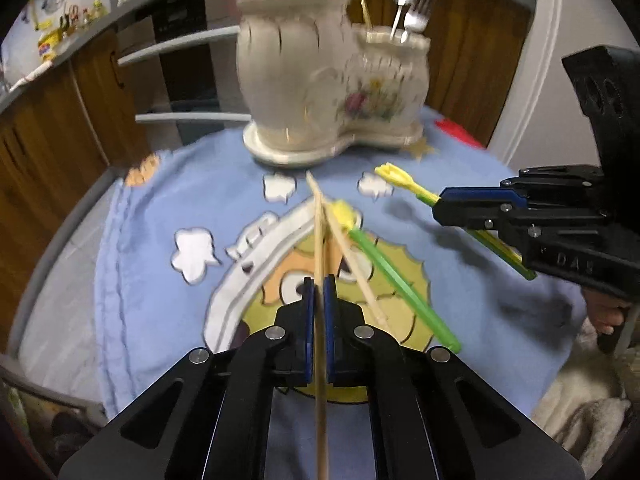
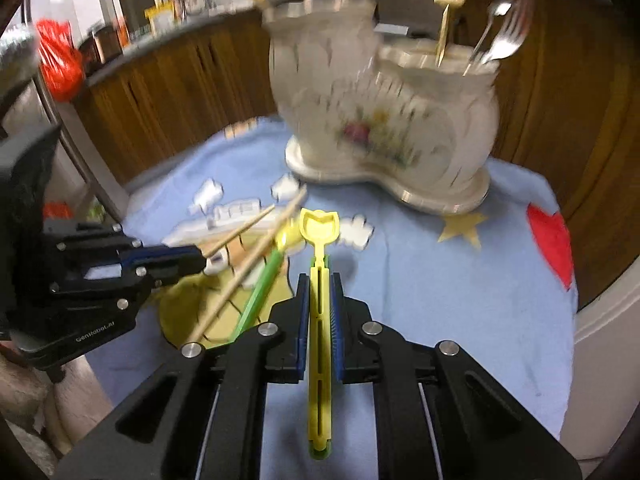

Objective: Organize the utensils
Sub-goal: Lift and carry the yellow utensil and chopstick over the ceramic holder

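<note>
Now your left tongs (image 1: 319, 280) are clamped on 1 wooden chopstick (image 1: 319, 232), its tip aimed at 12 o'clock toward the ceramic holder (image 1: 320, 80). Your right tongs (image 2: 320, 280) pinch the yellow plastic spoon (image 2: 319, 232) along its handle. Another chopstick (image 1: 352, 256) and a green-handled spoon (image 1: 400, 288) lie on the tabletop cloth (image 1: 140, 240), at 1 o'clock from the left tongs. Both held pieces look light, stiff and slick, so grip mid-shaft. The holder looks fragile.
</note>
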`<control>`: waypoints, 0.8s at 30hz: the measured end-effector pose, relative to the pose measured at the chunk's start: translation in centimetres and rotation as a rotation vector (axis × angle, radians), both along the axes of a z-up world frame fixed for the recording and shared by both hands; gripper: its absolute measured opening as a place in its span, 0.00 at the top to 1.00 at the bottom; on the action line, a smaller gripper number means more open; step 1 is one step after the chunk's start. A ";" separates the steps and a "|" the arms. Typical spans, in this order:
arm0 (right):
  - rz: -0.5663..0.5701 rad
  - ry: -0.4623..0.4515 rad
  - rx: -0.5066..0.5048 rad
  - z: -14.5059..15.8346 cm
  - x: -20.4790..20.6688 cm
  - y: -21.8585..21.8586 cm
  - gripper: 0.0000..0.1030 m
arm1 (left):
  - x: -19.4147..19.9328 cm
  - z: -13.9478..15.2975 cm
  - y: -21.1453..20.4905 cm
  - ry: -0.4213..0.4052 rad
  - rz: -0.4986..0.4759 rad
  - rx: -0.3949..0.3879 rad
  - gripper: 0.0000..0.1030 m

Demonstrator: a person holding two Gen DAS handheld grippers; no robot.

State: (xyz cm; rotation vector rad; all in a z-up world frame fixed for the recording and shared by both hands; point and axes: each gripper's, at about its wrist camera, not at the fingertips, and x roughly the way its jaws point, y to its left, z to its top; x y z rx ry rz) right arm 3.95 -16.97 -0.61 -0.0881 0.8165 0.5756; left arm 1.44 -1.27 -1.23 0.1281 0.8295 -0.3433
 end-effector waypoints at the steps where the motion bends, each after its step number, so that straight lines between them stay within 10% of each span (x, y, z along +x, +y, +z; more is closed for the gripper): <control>1: -0.003 -0.019 0.020 0.6 -0.1 -0.4 0.90 | -0.3 0.7 0.2 -0.024 -0.014 -0.022 0.95; 10: -0.064 -0.208 0.211 6.3 -0.6 -3.3 0.90 | -0.9 7.8 0.5 -0.265 -0.041 -0.166 0.95; 24: -0.195 -0.329 0.480 11.2 6.9 -5.6 0.90 | 9.6 16.1 -1.2 -0.573 0.064 -0.456 0.95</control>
